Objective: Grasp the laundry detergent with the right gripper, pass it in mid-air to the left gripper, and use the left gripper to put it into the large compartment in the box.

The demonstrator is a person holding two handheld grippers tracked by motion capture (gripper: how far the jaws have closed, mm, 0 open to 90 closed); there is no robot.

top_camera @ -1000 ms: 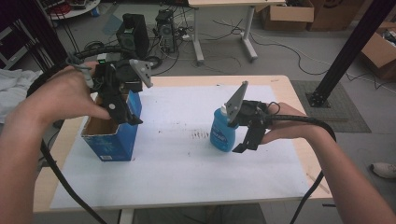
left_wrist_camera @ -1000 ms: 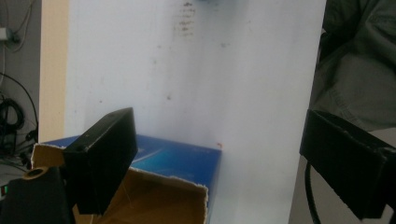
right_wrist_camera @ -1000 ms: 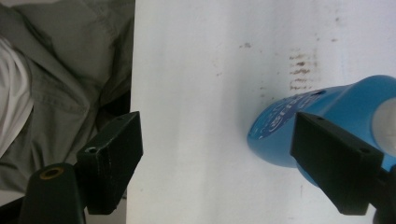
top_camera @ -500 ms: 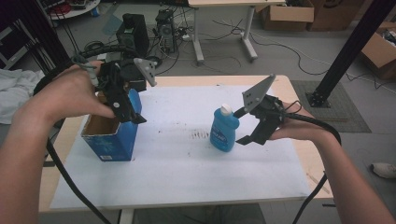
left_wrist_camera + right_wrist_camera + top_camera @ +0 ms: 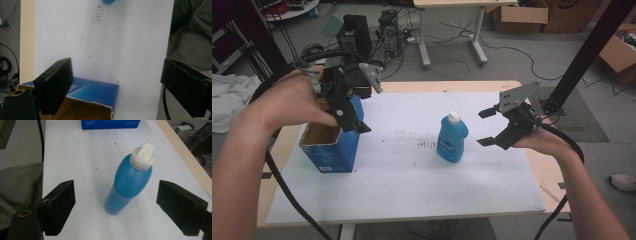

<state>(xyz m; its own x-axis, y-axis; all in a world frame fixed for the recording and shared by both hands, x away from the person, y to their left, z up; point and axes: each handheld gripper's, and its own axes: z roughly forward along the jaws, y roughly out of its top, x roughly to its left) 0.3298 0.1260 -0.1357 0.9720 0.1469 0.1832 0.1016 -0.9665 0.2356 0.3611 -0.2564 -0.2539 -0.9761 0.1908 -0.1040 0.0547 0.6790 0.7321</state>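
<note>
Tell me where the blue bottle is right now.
In the high view, the blue bottle stands upright on the white sheet, right of centre, just left of the open right tongs.

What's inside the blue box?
The blue box is open on top; bare brown cardboard walls show inside. The left tool and the hand cover part of the opening, and the bottom is out of sight, so contents can't be confirmed.

We read "5.0" in white print on side of blue box (image 5: pixel 110 124), far end of table in right gripper view; rest of print too blurred.
</note>
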